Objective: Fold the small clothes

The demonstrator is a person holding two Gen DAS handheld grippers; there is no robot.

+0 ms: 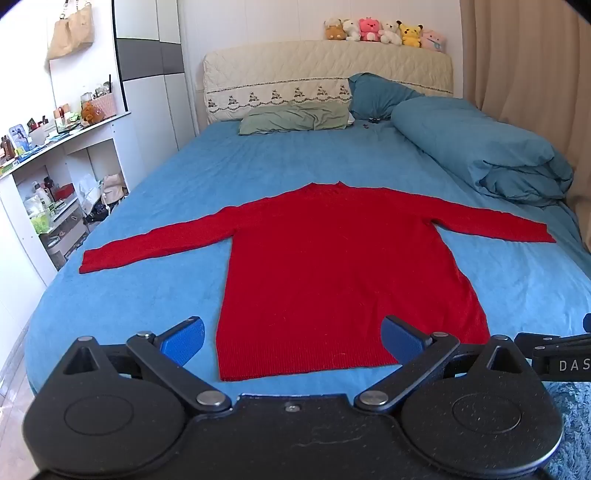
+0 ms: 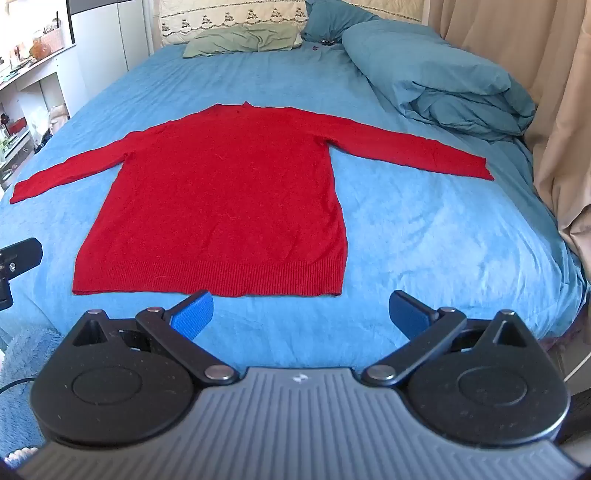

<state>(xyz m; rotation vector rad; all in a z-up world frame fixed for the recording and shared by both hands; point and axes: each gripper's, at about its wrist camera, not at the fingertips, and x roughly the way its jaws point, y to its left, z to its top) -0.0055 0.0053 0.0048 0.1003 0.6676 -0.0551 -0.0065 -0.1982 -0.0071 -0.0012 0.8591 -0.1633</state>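
Note:
A red long-sleeved sweater point(image 1: 332, 266) lies flat on the blue bed sheet point(image 1: 155, 295), both sleeves spread out to the sides and the hem toward me. It also shows in the right wrist view point(image 2: 221, 206). My left gripper point(image 1: 293, 338) is open and empty, hovering over the sweater's hem near its left corner. My right gripper point(image 2: 301, 314) is open and empty, just in front of the hem near its right corner. The right gripper's body shows at the right edge of the left wrist view point(image 1: 561, 354).
A rolled blue duvet point(image 1: 487, 147) lies along the bed's right side by a beige curtain point(image 1: 535, 55). A green pillow point(image 1: 295, 118) and a blue pillow point(image 1: 376, 92) lie at the headboard, with plush toys point(image 1: 384, 31) on top. White shelves point(image 1: 55, 177) stand left.

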